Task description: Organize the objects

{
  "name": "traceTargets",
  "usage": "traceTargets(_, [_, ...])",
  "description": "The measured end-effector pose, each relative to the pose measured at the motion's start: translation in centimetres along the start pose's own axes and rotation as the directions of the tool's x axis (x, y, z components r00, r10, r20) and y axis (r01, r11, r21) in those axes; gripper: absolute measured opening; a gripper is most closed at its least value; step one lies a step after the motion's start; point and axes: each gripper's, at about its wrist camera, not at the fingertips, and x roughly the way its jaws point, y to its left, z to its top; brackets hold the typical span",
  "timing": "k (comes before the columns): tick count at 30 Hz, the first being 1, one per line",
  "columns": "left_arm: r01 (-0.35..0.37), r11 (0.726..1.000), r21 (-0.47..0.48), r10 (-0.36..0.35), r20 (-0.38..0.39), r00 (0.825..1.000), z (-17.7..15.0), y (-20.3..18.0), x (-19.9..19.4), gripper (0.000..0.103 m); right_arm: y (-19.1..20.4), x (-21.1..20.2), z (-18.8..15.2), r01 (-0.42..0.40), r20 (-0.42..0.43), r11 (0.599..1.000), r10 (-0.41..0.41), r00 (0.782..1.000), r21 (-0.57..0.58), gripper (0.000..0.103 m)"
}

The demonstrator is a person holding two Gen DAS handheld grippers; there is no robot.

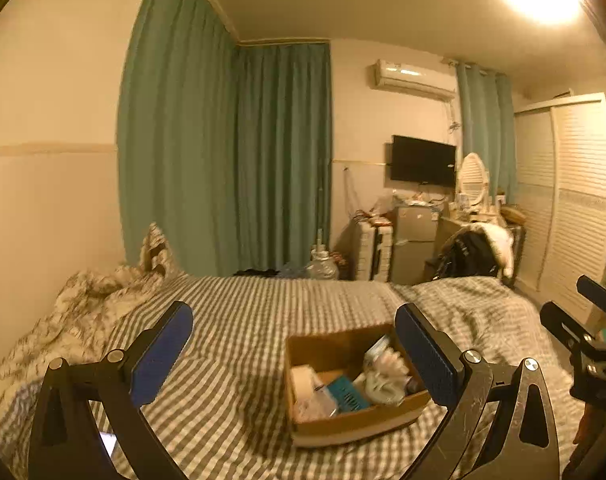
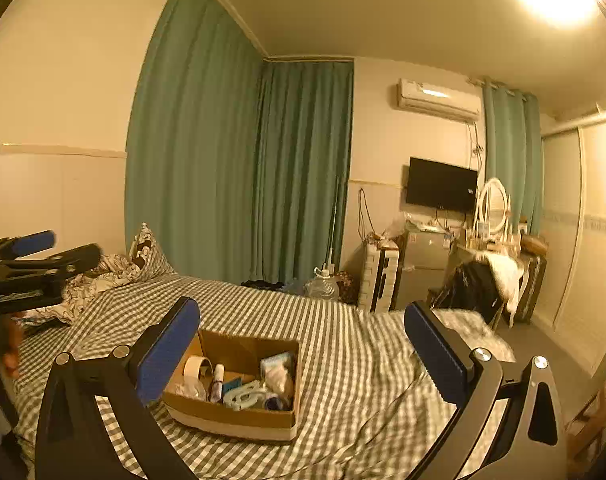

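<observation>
Both your left gripper [image 1: 293, 354] and right gripper [image 2: 303, 348] gape wide, holding nothing. The cardboard box [image 2: 239, 418] of oddments sits on the checked bedspread [image 2: 355, 356], at about seven o'clock from your right gripper. The soft bedding may let the box tip if you press one wall.

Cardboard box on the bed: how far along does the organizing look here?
Done: the cardboard box on the checked bedspread already holds a tape roll, a small bottle and other small items. In hand: nothing; left gripper and right gripper both stand open and empty. Left: no loose items visible on the bedspread, so it looks near finished.
</observation>
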Motion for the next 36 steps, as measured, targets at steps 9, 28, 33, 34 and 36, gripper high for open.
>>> traceTargets(9, [-0.022, 1.000, 0.011, 0.023, -0.131, 0.991, -6.4, 0.7, 3.9, 0.103, 0.3, 4.3, -4.5, -0.014, -0.084, 0.999, 0.017, 0.996, 0.029, 0.103])
traceTargets(28, [0.003, 1.000, 0.009, -0.002, -0.144, 0.990, -6.0, -0.3, 3.0, 0.103, 1.2, 5.6, -5.6, -0.005, -0.139, 1.000, 0.005, 0.990, 0.005, 0.103])
traceTargets(33, [0.003, 1.000, 0.015, -0.001, -0.145, 0.989, -5.9, -0.4, 2.9, 0.103, 1.5, 5.7, -5.7, -0.008, -0.144, 1.000, 0.008, 0.990, -0.002, 0.103])
traceTargets(34, [0.003, 1.000, 0.014, 0.000, -0.149, 0.989, -5.9, -0.4, 3.0, 0.103, 1.6, 5.8, -5.7, -0.009, -0.144, 1.000, 0.008, 0.990, -0.004, 0.103])
traceTargets(36, [0.002, 1.000, 0.011, -0.001, -0.152, 0.988, -6.0, -0.3, 3.1, 0.103, 1.8, 5.8, -5.7, -0.010, -0.146, 1.000, 0.009, 0.989, -0.006, 0.103])
